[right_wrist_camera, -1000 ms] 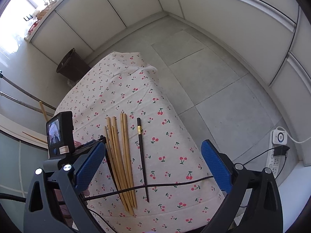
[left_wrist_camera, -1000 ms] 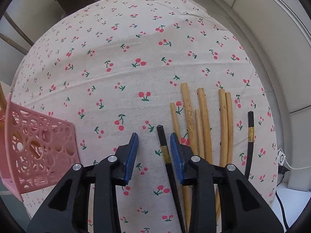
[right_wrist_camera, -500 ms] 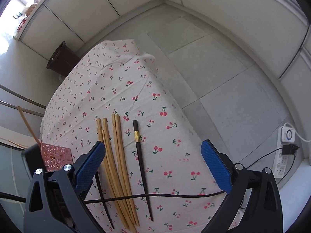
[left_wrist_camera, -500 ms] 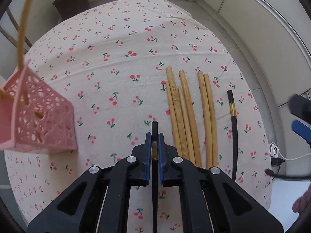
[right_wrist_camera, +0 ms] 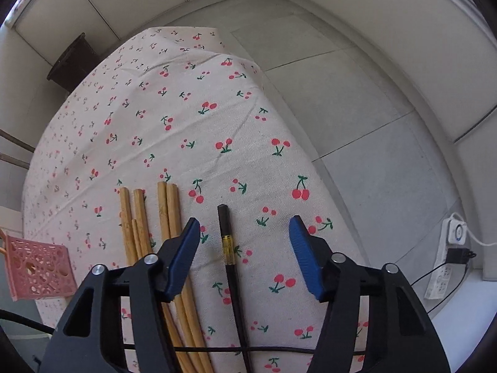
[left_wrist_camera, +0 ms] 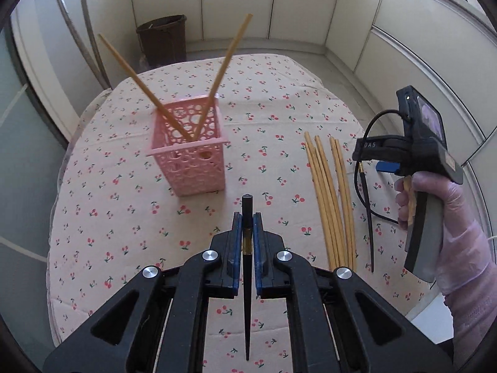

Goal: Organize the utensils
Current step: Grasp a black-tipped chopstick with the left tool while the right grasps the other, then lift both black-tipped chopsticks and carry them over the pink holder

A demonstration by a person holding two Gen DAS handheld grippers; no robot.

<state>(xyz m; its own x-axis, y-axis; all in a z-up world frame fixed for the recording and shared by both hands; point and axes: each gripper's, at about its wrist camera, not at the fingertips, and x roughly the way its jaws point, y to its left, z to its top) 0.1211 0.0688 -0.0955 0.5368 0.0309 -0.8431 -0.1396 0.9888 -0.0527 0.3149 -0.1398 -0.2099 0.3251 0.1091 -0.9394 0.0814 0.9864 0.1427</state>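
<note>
While the left tongs (left_wrist_camera: pixel 247 227) are clamped on a black chopstick (left_wrist_camera: pixel 247 279), lifted off the bench (left_wrist_camera: pixel 124 217) since a second ago, open cloth is seen before the pink basket (left_wrist_camera: pixel 189 161). The right tongs (right_wrist_camera: pixel 243 255), just narrowed, are held unclenched astride a second black chopstick (right_wrist_camera: pixel 231 267), gold-banded, lying beside the bamboo chopsticks (right_wrist_camera: pixel 169 211) near the bench's right edge.

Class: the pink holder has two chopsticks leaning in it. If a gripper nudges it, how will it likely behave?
The pink holder is tall, narrow and perforated, so probably light and apt to tip or slide on the cloth. The two chopsticks lean well above its rim, which likely raises its balance and makes tipping easier.
</note>
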